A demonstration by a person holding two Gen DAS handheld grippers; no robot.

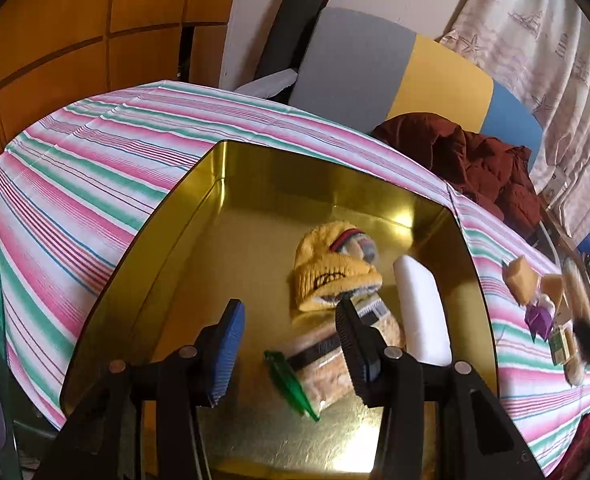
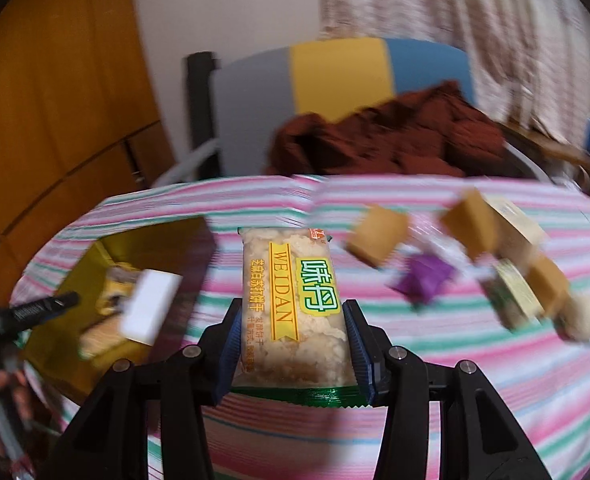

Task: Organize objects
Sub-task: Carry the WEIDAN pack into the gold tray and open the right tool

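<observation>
- The right gripper (image 2: 291,344) pinches a cracker packet (image 2: 291,300) across its lower half, one blue pad pressed against each long edge, and holds it up over the striped tablecloth (image 2: 475,360).
- The left gripper (image 1: 291,344) hangs over the gold tin (image 1: 183,248) with its jaws spread and nothing between them.
- Inside the tin lie a yellow knit hat (image 1: 331,268), a white block (image 1: 423,312), another cracker packet (image 1: 327,364) and a green piece (image 1: 291,384).
- The held packet looks light, its film smooth and probably slippery; the crackers inside would likely crack under a hard squeeze.
- Gripping across the narrow width near the sealed end seems sound; a gentle pinch should do.
- The tan blocks (image 2: 379,236) and a purple piece (image 2: 423,278) are out on the cloth, to the right of the tin; they are too blurred to judge their handling.
</observation>
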